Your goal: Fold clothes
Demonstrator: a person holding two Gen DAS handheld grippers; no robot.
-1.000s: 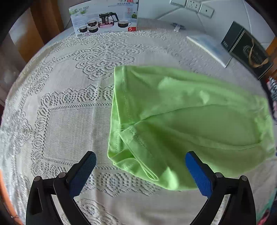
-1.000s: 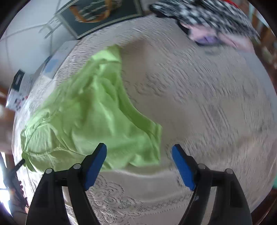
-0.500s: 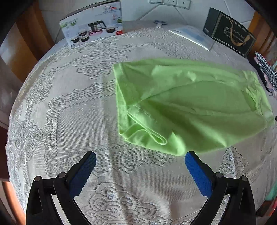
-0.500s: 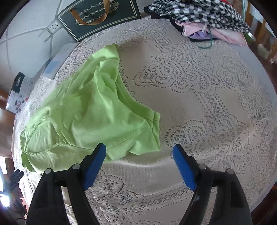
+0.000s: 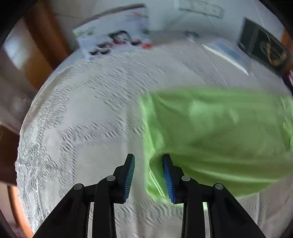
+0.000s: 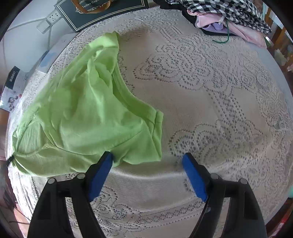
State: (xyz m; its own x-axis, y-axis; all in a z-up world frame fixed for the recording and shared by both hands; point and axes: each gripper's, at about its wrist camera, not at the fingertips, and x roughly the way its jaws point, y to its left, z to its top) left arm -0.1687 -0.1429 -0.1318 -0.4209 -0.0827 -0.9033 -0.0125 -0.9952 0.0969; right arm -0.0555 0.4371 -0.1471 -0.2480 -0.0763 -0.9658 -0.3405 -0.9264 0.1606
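**A:** Where do you stand with the folding?

**B:** Early, I judge. Your green shirt lies rumpled on the lace tablecloth, loosely doubled, with no clean crease to be seen. The squaring up and the final folds are all left to you. A heap of other clothes waits far ahead of your right fingers, so more work follows.

**A:** And my grippers?

**B:** Your right gripper hangs wide open and holds nothing; the shirt's near hem sits just ahead of its left finger, with its sleeve corner ahead of the gap. Your left gripper is narrowed to a small gap. The shirt's rolled corner lies against the inner face of its right finger, but the picture is smeared with motion, so I cannot tell whether you have any cloth pinched.

**A:** What has changed from half a second ago?

**B:** Your left fingers were spread wide then, with the shirt well ahead of them; now they are drawn close and you have come down on its corner. The right side is almost as it was, only a little nearer the hem.
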